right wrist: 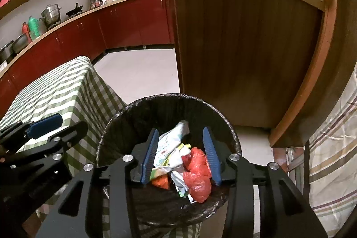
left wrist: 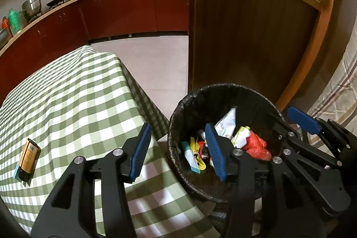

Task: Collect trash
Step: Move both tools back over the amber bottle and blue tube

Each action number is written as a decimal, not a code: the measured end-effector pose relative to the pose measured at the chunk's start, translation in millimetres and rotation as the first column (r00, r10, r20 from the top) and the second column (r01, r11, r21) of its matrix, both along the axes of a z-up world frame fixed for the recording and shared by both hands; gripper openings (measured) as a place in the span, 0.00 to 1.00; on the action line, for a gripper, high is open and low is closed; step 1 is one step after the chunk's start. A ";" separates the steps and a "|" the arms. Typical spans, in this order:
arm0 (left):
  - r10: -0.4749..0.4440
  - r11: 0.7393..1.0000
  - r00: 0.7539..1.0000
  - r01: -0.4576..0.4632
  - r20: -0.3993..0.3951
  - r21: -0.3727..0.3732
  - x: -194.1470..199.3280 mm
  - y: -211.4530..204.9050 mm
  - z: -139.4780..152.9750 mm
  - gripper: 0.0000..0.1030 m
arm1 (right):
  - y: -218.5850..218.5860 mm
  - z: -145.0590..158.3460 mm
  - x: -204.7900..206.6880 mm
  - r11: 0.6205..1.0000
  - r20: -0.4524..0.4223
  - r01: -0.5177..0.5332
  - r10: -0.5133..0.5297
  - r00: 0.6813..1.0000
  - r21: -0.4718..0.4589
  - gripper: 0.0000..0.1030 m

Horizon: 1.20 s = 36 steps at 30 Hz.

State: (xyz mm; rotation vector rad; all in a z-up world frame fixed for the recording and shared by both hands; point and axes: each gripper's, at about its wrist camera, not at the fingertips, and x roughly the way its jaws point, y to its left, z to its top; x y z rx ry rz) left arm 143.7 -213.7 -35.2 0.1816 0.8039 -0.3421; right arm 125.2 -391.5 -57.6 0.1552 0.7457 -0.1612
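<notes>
A bin lined with a black bag (left wrist: pixel 223 89) (right wrist: pixel 178 98) stands on the floor beside the table with a green checked cloth (left wrist: pixel 78 104) (right wrist: pixel 55 93). In the bin lie a white tube (left wrist: pixel 226 122) (right wrist: pixel 171 139), a red plastic bag (left wrist: pixel 256 146) (right wrist: pixel 198 171), yellow wrappers (left wrist: pixel 239 136) and other scraps. My left gripper (left wrist: pixel 177 128) is open and empty over the table's corner and the bin's left rim. My right gripper (right wrist: pixel 180 131) hangs open above the bin, the trash lying below its fingers. A small orange and black box (left wrist: pixel 28 157) rests on the table at the left.
A tall wooden counter (left wrist: pixel 245 37) (right wrist: pixel 245 48) rises just behind the bin, with dishes on top. Red kitchen cabinets (left wrist: pixel 122 10) run along the back wall across bare tiled floor (left wrist: pixel 156 64). A striped cloth (right wrist: pixel 334 160) hangs at the right.
</notes>
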 end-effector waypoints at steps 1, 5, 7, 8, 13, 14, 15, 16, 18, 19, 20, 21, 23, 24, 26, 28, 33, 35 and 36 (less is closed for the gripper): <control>0.005 1.000 1.000 -0.005 0.004 -0.003 -1.0 3.0 2.0 0.48 | 0.5 0.6 -0.3 1.000 0.002 0.001 -0.001 1.000 -0.002 0.44; 0.020 1.000 1.000 -0.020 0.015 -0.009 -7.2 18.4 7.3 0.51 | 5.6 6.4 -2.9 1.000 0.012 0.000 0.000 1.000 -0.002 0.49; 0.034 0.999 0.999 -0.034 0.021 -0.011 -9.9 32.3 11.3 0.53 | 11.3 8.9 -2.6 1.000 0.017 -0.006 0.006 1.000 -0.003 0.51; 0.043 0.999 0.999 -0.043 0.024 -0.012 -11.8 38.9 12.8 0.54 | 14.6 10.5 -3.1 1.000 0.019 -0.011 0.011 1.000 -0.005 0.53; 0.096 0.995 0.995 -0.095 0.029 -0.016 -22.6 78.0 20.0 0.55 | 37.1 17.9 -3.8 0.999 0.029 -0.049 0.049 0.998 -0.009 0.56; 0.108 0.994 0.994 -0.108 0.030 -0.014 -24.9 86.7 21.0 0.55 | 42.9 19.0 -3.7 0.998 0.028 -0.057 0.057 0.998 -0.007 0.56; 0.119 0.993 0.992 -0.118 0.032 -0.013 -26.6 94.0 22.1 0.55 | 49.5 19.9 -3.4 0.998 0.027 -0.068 0.068 0.997 -0.004 0.56; 0.137 0.991 0.990 -0.137 0.034 -0.011 -29.0 104.3 23.3 0.56 | 54.4 20.7 -2.8 0.997 0.027 -0.077 0.077 0.997 -0.002 0.56; 0.173 0.985 0.984 -0.173 0.035 -0.011 -33.3 127.8 25.7 0.56 | 68.5 23.0 -1.9 0.995 0.028 -0.099 0.099 0.995 -0.004 0.56; 0.188 0.982 0.981 -0.188 0.037 -0.011 -34.5 136.0 26.5 0.56 | 76.2 24.4 -1.3 0.994 0.030 -0.112 0.112 0.993 -0.006 0.56; 0.205 0.979 0.978 -0.205 0.039 -0.011 -36.1 144.6 27.5 0.56 | 83.6 25.5 -0.9 0.992 0.031 -0.124 0.125 0.992 -0.005 0.56; 0.223 0.975 0.974 -0.223 0.039 -0.012 -37.5 154.4 27.4 0.57 | 90.2 26.6 -0.8 0.991 0.030 -0.134 0.134 0.991 -0.004 0.56; 0.265 0.964 0.964 -0.264 0.038 -0.015 -41.0 177.3 28.7 0.60 | 106.0 28.2 -0.6 0.987 0.031 -0.161 0.161 0.986 -0.001 0.56; 0.289 0.957 0.957 -0.289 0.039 -0.016 -43.9 190.5 28.5 0.60 | 116.5 29.3 0.0 0.984 0.031 -0.179 0.179 0.983 0.000 0.57; 0.321 0.947 0.946 -0.321 0.039 -0.014 -47.9 210.9 28.4 0.60 | 136.3 30.5 1.0 0.977 0.032 -0.211 0.211 0.977 0.002 0.57; 0.352 0.936 0.935 -0.351 0.039 -0.010 -51.2 229.2 29.2 0.60 | 152.8 30.6 1.5 0.971 0.031 -0.238 0.238 0.971 0.006 0.57; 0.415 0.910 0.909 -0.415 0.042 -0.001 -60.3 274.1 28.4 0.60 | 200.6 28.8 7.8 0.951 0.021 -0.310 0.310 0.951 0.010 0.58; 0.441 0.898 0.897 -0.441 0.041 -0.003 -63.0 291.4 27.2 0.60 | 216.0 28.4 10.3 0.943 0.016 -0.334 0.334 0.943 0.005 0.58; 0.452 0.892 0.891 -0.452 0.039 -0.005 -64.1 298.9 26.6 0.60 | 225.4 28.5 11.2 0.938 0.014 -0.348 0.348 0.937 -0.004 0.58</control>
